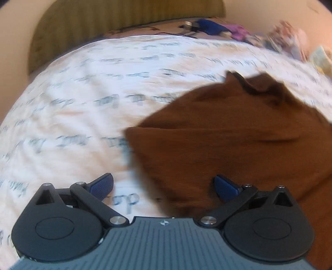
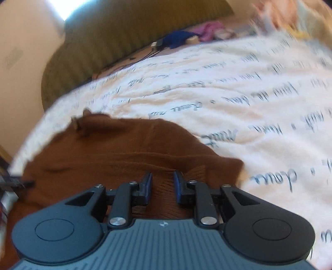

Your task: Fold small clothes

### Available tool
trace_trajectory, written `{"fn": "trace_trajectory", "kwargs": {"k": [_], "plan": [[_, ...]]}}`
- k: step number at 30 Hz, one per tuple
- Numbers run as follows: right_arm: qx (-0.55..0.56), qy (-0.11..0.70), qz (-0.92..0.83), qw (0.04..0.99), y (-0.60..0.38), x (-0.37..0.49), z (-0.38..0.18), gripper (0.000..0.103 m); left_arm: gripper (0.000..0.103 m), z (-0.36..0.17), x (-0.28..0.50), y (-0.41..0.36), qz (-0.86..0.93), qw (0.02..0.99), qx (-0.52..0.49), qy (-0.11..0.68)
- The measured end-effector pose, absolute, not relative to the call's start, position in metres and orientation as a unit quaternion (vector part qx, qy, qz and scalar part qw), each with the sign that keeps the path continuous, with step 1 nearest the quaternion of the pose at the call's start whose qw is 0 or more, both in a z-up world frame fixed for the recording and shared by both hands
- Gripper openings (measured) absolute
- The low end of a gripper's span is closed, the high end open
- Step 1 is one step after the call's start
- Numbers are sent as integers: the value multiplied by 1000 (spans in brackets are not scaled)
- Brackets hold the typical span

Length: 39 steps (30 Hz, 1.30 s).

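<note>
Mid-fold: your left gripper (image 1: 164, 187) gapes wide, empty, over the brown garment (image 1: 228, 135); right gripper (image 2: 162, 182) narrow, unclamped. Next, pinch an edge.

The small garment (image 1: 228, 145) is brown all over, with no pattern on it. It lies on a white bed cover (image 1: 83, 93) that has rows of dark blue-grey handwriting printed across it, and behind the bed there is an olive green headboard (image 1: 124, 18) with thin up-and-down stripes. Far back on the bed there is a dark blue cloth (image 1: 209, 26) next to a purple one (image 1: 238, 31), and both grippers, the left gripper (image 1: 164, 184) and the right gripper (image 2: 162, 180), are black with blue finger pads (image 1: 102, 183) and a grey ribbed body.
</note>
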State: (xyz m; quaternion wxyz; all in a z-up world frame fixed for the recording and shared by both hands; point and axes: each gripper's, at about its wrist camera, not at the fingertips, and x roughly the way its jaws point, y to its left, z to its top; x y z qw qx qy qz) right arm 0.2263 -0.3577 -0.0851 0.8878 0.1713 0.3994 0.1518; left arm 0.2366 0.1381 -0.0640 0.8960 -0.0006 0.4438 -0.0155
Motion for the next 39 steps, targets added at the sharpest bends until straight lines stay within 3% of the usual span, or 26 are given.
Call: {"fn": "trace_trajectory", "kwargs": {"k": [4,9,13,19,22,23,24,27,30,35,39], "plan": [[184,369,149,899,-352,207,-61,25,101,-34,206,144,-83,907,-108,399],[119,387,192,894,-299,195,-59,26,102,-46,199,90,-113,903,-49,411],[59,399,139,904,-313,188,-75,25,103,-83,202,100,-63,900,14,431],[99,396,112,906,-350,180,-58,28,99,-58,181,143,-51,910,-61,407],[132,378,131,907,-344,178,-53,45,103,-36,169,137,-95,914,-113,379],[128,378,133,907,-339,177,-56,59,103,-32,167,129,-108,913,-112,377],[114,381,138,907,-334,176,-62,64,103,-32,166,119,-116,912,-104,380],[30,408,93,908,-323,174,-87,64,103,-57,176,93,-102,900,-47,420],[98,401,102,905,-348,161,-82,63,103,-79,178,99,-71,901,1,429],[108,359,139,917,-362,111,-50,64,102,-55,148,133,-78,904,-81,412],[103,335,197,916,-339,101,-48,64,103,-49,125,113,-142,901,-102,397]]}}
